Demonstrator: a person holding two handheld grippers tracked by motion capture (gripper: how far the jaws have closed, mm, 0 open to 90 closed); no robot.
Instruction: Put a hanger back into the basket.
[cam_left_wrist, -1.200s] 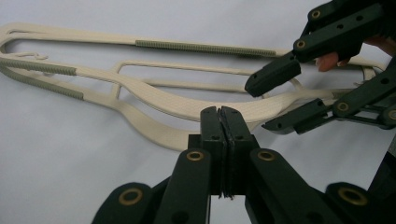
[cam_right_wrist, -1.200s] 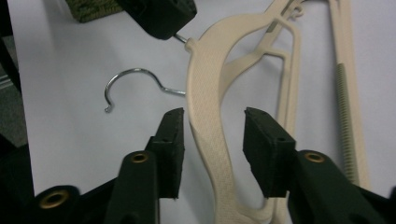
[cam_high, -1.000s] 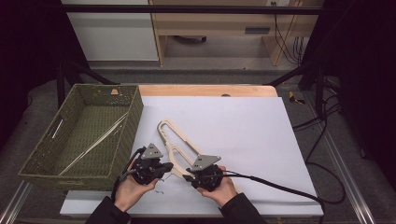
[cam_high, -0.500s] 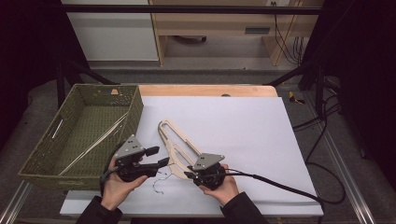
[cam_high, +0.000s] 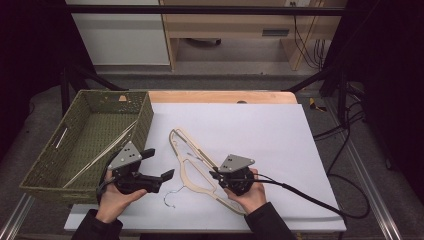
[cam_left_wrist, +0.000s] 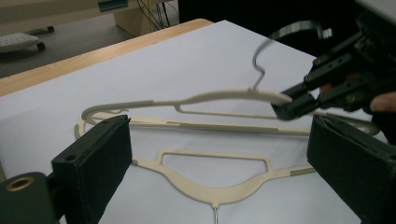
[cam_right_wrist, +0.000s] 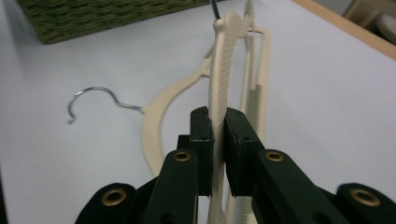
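Observation:
Two cream hangers lie crossed on the white table (cam_high: 280, 135). My right gripper (cam_high: 215, 175) is shut on the arm of the upper hanger (cam_right_wrist: 223, 60) and holds it tilted off the table, its wire hook (cam_left_wrist: 261, 56) in the air. The lower hanger (cam_left_wrist: 215, 193) lies flat, and its hook (cam_high: 172, 195) points toward the near edge. My left gripper (cam_high: 160, 163) hovers just left of the hangers. Its jaws have just been opening and now stand wide apart with nothing between the pads (cam_left_wrist: 93, 158). The right gripper's jaws have just been closing on the hanger arm (cam_right_wrist: 218, 135).
A green woven basket (cam_high: 145, 115) stands at the table's left edge with thin pale rods (cam_high: 100, 155) inside. A cable (cam_high: 310, 200) trails right from the right gripper. A bare wooden strip (cam_high: 220, 96) runs along the far edge.
The left gripper let go near the hangers, moved left and up, and opened wide. The right gripper rose a little with the upper hanger in it.

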